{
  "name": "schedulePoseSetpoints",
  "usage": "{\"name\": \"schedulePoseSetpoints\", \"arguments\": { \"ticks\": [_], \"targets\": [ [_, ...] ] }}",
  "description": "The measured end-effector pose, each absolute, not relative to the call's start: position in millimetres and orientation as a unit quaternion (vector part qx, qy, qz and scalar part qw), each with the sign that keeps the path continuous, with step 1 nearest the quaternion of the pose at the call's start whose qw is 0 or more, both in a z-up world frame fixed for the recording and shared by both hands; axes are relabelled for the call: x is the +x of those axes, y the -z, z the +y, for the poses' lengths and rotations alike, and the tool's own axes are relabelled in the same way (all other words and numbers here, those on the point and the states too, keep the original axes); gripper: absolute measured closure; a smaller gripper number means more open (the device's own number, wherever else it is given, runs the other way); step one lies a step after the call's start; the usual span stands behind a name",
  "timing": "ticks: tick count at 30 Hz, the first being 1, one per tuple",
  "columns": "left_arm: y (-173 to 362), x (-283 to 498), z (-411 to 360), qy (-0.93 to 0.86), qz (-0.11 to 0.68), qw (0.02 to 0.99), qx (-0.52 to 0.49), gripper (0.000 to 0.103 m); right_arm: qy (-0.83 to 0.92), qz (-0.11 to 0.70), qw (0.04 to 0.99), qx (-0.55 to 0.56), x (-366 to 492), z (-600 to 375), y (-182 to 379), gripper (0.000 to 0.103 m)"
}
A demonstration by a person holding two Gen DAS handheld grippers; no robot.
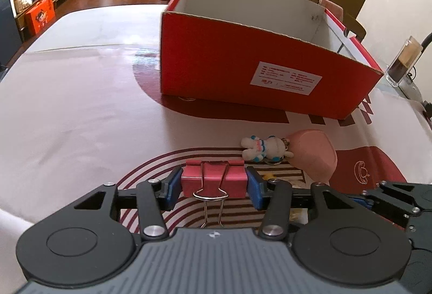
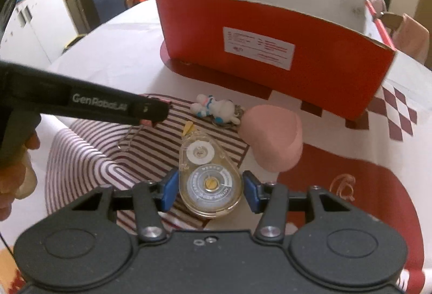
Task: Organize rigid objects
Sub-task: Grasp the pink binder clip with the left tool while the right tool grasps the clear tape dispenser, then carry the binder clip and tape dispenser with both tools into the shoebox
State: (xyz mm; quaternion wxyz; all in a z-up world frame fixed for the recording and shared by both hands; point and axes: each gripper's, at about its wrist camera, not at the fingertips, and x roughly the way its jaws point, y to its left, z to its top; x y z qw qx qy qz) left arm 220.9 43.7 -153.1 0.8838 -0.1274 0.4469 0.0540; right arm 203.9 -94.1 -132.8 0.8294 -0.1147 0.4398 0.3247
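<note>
Binder clip [image 1: 214, 180], pink, flat on the bench [image 1: 81, 118] at about 6 o'clock from the open red box [image 1: 243, 72], wire handles [image 1: 213, 202] folded back toward the camera. Clenched at both ends by the left hand-held gripper [image 1: 214, 186]: blue pads [image 1: 255, 187] flush against the clip's two sides, jaws roughly mid-way open, nothing else touched.

Correction-tape dispenser [image 2: 209, 180], clear and teardrop-shaped, flat on the striped mat at 6 o'clock from the same box, sitting between the pads of the right hand-held gripper [image 2: 210, 190]. Left-side pad at or nearly at its edge, a sliver of gap showing at the other pad; so, by the look of it, not yet squeezed, jaws about as wide as the left pair.

Likely step: secure both pieces, then carry them toward 12 o'clock and over the box's near wall.

To do it well:
- Close the right jaws squarely on the dispenser's widest part; smooth curved plastic, likely to squirt forward if pinched near the taper.
- Lift the clip straight up and level; handles hanging loose, apt to swing.
- Clear the plush toy [image 1: 266, 149] at 1 o'clock and the pink bowl [image 1: 314, 156] at 2 o'clock of the clip, both just beyond.
- Rise above the cardboard rim before moving forward; release low inside.
- Keep the two tools apart, already close side by side.
</note>
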Motion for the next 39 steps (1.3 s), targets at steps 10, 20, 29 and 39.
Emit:
{"name": "schedulePoseSetpoints", "arguments": {
  "ticks": [10,20,29,39],
  "targets": [
    [125,197,47,-0.047,0.435,0.889,-0.137,0.054,-0.313,0.430,0.843,-0.086,183,-105,94,0.053],
    [92,181,43,-0.020,0.416,0.897,-0.149,0.054,-0.288,0.419,0.858,-0.069,172,-114,51,0.053],
    [57,181,40,-0.004,0.395,0.907,-0.146,0.054,-0.278,0.391,0.875,-0.066,174,-119,11,0.053],
    [19,207,41,0.004,0.360,0.925,-0.121,0.054,-0.268,0.360,0.891,-0.069,206,-120,-24,0.053]
  ]
}}
